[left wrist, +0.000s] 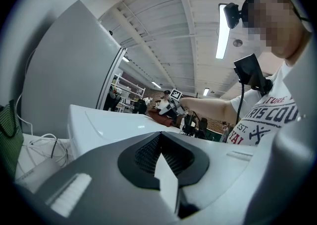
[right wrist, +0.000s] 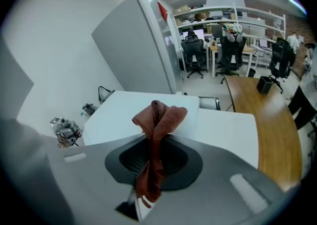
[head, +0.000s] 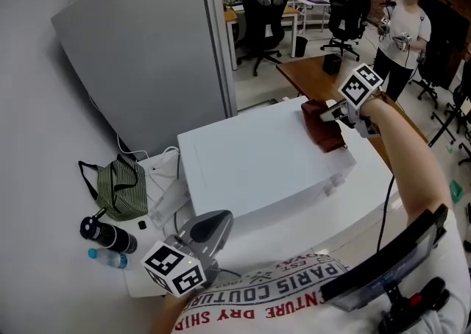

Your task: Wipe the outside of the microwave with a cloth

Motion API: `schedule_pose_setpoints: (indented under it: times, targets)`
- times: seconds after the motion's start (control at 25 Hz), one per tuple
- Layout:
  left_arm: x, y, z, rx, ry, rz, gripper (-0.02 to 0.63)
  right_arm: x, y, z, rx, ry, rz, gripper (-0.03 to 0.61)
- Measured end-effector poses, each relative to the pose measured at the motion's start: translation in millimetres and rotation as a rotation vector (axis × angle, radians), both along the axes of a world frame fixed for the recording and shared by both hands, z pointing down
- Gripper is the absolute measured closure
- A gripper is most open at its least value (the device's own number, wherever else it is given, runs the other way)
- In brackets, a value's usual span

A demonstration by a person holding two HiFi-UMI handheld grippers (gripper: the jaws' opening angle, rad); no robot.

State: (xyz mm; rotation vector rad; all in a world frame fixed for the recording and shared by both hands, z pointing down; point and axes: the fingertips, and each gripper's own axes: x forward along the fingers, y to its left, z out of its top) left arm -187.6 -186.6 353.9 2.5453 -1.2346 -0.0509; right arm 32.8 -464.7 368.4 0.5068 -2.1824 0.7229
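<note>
- Head view: the right tongs hold a brown cloth at the far right corner of the white microwave's top. The left tongs hang by its near side.
- Left gripper view: the left tongs are clenched on nothing.
- Right gripper view: the right tongs grasp the bunched cloth. Wiping the top seems in hand, and the next move calls for a sweep across it.

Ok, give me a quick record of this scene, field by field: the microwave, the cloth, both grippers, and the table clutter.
Microwave: white box-shaped microwave on the white table
Cloth: reddish-brown terry cloth on the top's far right corner
Right gripper: shut on the cloth
Left gripper: shut, empty, clear of the microwave
Clutter: green striped bag, black bottle, left of the microwave
</note>
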Motion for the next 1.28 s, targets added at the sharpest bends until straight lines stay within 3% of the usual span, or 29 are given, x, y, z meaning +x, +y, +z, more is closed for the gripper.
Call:
schedule_pose_setpoints:
  times: [0.16,0.36,0.52,0.72,0.92,1.28]
  targets:
    - [-8,3,3,0.0,0.008,-0.018,0.607,-61,13,-40,0.069,-0.043,-0.134,0.532]
    - [-32,11,10,-0.003,0.028,-0.081,0.607,-169,45,-79,0.138,-0.122,-0.337,0.532]
    - [-56,22,12,-0.011,0.035,-0.162,0.607,-260,76,-73,0.143,-0.14,-0.492,0.532]
    - [-86,35,27,-0.015,0.049,-0.23,0.607,-333,99,-39,0.112,-0.144,-0.568,0.532]
    - [-114,50,22,-0.016,0.058,-0.33,0.607,-370,96,-5,0.068,-0.072,-0.579,0.532]
    - [-122,40,23,-0.029,0.068,-0.344,0.607,-363,70,25,0.009,-0.004,-0.546,0.532]
